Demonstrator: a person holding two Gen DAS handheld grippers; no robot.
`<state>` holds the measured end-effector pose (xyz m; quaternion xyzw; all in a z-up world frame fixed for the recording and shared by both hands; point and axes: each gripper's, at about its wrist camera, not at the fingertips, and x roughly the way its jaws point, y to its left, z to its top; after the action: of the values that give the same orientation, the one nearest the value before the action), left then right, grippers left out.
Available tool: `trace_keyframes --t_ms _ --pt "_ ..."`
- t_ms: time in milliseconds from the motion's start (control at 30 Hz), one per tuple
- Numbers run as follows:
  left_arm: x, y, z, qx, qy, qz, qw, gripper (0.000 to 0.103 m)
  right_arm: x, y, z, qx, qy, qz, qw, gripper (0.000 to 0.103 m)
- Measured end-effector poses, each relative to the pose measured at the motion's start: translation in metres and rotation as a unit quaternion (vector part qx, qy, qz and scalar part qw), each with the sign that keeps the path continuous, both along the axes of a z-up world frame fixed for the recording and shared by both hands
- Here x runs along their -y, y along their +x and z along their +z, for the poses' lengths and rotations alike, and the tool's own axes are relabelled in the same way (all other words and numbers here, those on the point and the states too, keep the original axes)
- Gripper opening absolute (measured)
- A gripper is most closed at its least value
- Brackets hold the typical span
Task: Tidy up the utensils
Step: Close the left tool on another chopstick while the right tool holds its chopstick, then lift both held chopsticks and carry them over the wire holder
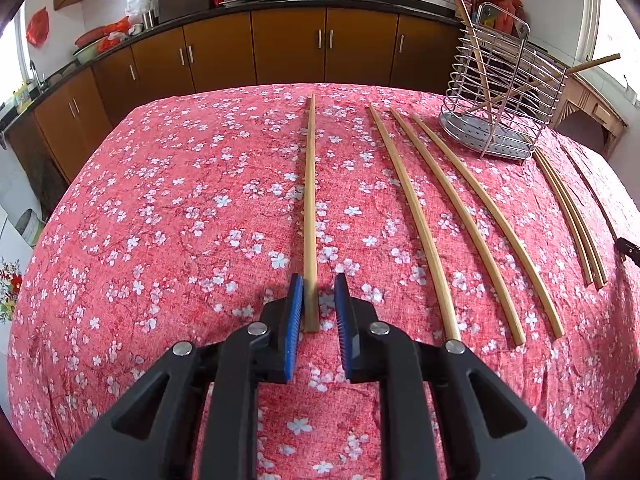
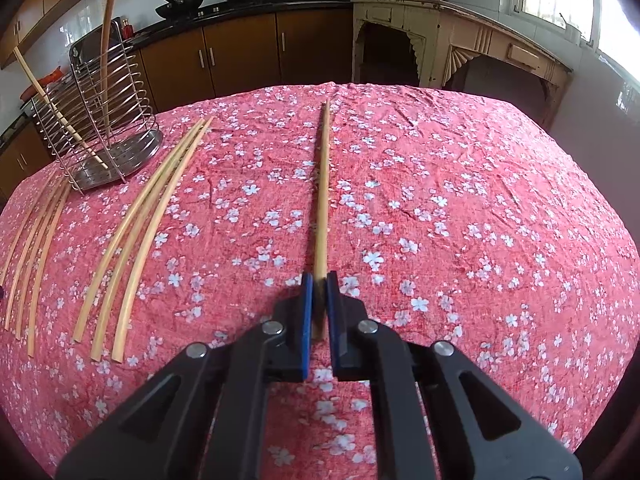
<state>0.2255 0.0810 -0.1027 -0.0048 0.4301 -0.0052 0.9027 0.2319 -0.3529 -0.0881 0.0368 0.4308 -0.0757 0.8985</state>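
Observation:
In the left wrist view my left gripper (image 1: 319, 286) is open around the near end of a wooden chopstick (image 1: 310, 200) that lies on the red floral tablecloth; the left pad touches it, the right pad stands apart. Three more chopsticks (image 1: 436, 216) lie to its right. In the right wrist view my right gripper (image 2: 319, 284) is shut on the near end of another chopstick (image 2: 322, 184) that points away from me. A wire utensil holder (image 1: 500, 92) stands at the far right with two chopsticks in it; it also shows in the right wrist view (image 2: 96, 120).
Three chopsticks (image 2: 132, 240) lie left of my right gripper, and several more (image 2: 32, 248) lie at the far left edge. The tablecloth (image 2: 480, 220) covers the whole table. Brown kitchen cabinets (image 1: 288, 44) with woks on the counter stand behind it.

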Motion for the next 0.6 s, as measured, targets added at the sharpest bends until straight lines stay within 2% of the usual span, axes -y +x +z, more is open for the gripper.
trace_keyframes --t_ms 100,300,600 --pt "0.0 -0.003 -0.001 0.0 0.004 0.004 1.0 0.007 0.001 -0.006 0.001 0.003 0.006 -0.002 1.0 0.008" --pt "-0.006 -0.023 0.008 0.017 -0.004 0.002 0.9998 0.007 -0.006 -0.033 0.022 0.039 -0.004 0.012 0.999 0.008" --pt "-0.012 -0.057 0.088 0.13 -0.014 0.004 0.9914 0.006 -0.006 -0.061 0.089 0.128 -0.022 0.017 0.991 0.008"
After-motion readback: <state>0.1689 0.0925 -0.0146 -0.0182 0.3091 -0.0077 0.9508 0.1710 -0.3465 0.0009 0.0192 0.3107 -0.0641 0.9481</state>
